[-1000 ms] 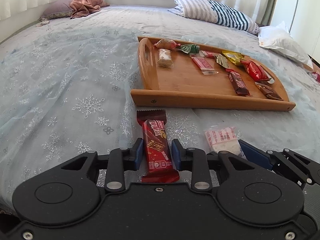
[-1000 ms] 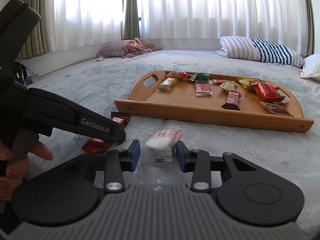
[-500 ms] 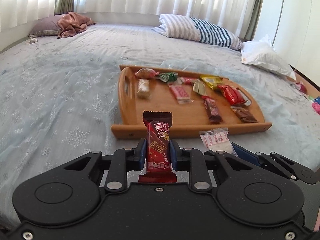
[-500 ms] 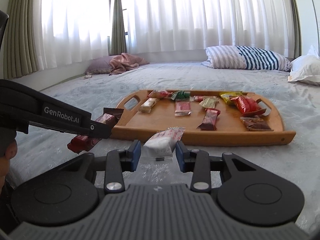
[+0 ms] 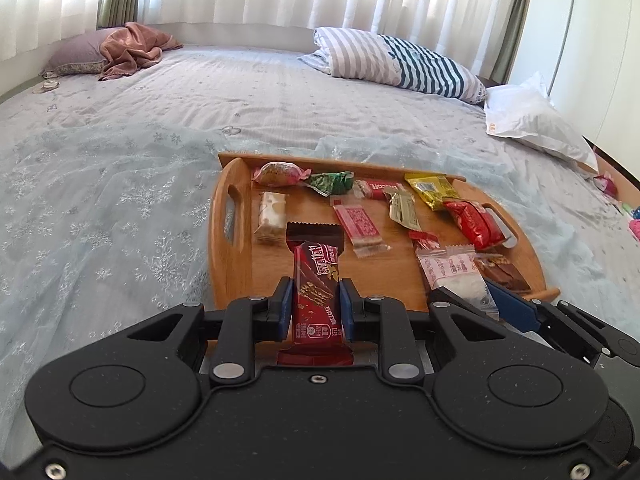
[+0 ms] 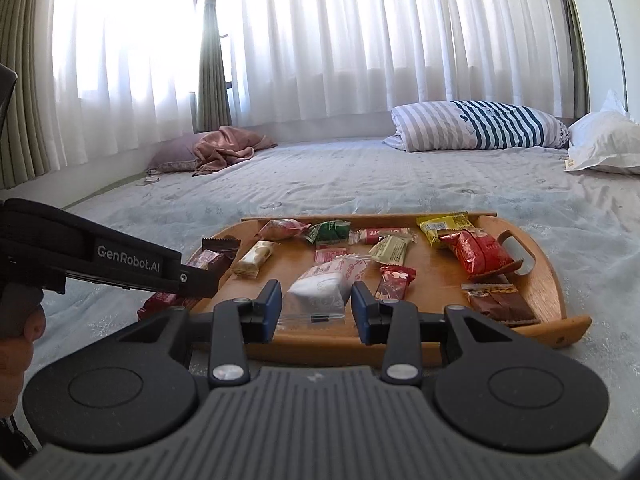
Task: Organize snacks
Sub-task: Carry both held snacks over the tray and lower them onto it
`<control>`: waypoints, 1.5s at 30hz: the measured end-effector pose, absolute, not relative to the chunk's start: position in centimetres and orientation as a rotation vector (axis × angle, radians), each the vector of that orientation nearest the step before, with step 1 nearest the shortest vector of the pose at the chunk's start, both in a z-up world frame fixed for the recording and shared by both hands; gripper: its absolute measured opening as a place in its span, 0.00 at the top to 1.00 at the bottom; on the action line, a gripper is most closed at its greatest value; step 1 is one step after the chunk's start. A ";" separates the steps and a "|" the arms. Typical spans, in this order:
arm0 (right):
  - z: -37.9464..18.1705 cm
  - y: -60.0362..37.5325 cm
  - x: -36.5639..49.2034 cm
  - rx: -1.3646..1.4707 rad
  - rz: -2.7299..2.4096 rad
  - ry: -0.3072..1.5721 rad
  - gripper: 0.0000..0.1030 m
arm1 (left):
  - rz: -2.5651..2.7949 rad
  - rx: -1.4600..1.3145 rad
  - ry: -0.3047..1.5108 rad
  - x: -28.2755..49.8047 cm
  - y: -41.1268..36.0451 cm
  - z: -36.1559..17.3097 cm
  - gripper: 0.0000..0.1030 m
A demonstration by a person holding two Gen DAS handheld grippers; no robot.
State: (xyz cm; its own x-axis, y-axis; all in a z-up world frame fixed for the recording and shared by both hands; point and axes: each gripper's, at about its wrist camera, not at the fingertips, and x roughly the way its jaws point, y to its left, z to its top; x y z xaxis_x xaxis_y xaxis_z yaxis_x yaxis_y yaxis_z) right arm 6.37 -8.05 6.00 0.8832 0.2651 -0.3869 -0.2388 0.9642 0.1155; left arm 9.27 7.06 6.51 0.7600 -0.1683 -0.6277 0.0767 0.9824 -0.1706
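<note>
- Left gripper (image 5: pixel 313 305), black matte plastic with blue pads, fills the lower half of its own view; its jaws are nearly closed, pinching a red bar (image 5: pixel 316 292) in glossy foil by the long edges. The bar stands lengthwise, its dark crimped end at frame centre, over the tray's near left part.
- Right gripper (image 6: pixel 316 307), black with a ribbed grey top and blue pads, fills the bottom of its view; its jaws are narrowly set, squeezing a white pouch (image 6: pixel 320 286) of clear crinkled film with red print. The pouch hangs over the tray's near edge.
- Bed (image 5: pixel 120 168) covers most of the left view: pale blue cloth with a snowflake pattern, wrinkled.
- Curtains (image 6: pixel 360 40) across the top of the right view are sheer white, in vertical folds.
- Striped pillow (image 5: pixel 392 60), upper right, is soft and oblong; a pink cloth (image 5: pixel 132 50) lies crumpled at upper left.
- Tray (image 5: pixel 224 256) at centre is smooth wood, with rounded ends, a raised rim and slot handles.
- On it lie small wrapped snacks: a red bag (image 5: pixel 474 222) at right, a yellow packet (image 5: pixel 430 188) behind it, a pink flat packet (image 5: pixel 358 226) in the middle, a pale nougat block (image 5: pixel 272 216) at left, and a green wrapper (image 5: pixel 332 182) at the far edge.
</note>
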 end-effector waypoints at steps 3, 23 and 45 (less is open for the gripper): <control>5.7 -7.9 7.6 0.069 0.270 0.425 0.59 | -0.115 -0.142 0.709 10.9 7.0 6.0 0.78; 3.5 -7.4 12.2 0.091 0.298 0.531 0.59 | -0.054 -0.137 0.773 15.7 6.8 3.0 0.78; 2.8 -7.0 13.2 0.093 0.299 0.582 0.58 | -0.038 -0.115 0.775 16.3 6.5 2.3 0.77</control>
State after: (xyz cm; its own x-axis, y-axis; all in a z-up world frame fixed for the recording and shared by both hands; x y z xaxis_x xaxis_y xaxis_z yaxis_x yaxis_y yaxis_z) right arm 13.18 -6.99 2.80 0.7935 0.3042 -0.5270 -0.2518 0.9526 0.1707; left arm 16.28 6.49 2.28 0.7140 -0.0768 -0.6959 -0.0081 0.9930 -0.1179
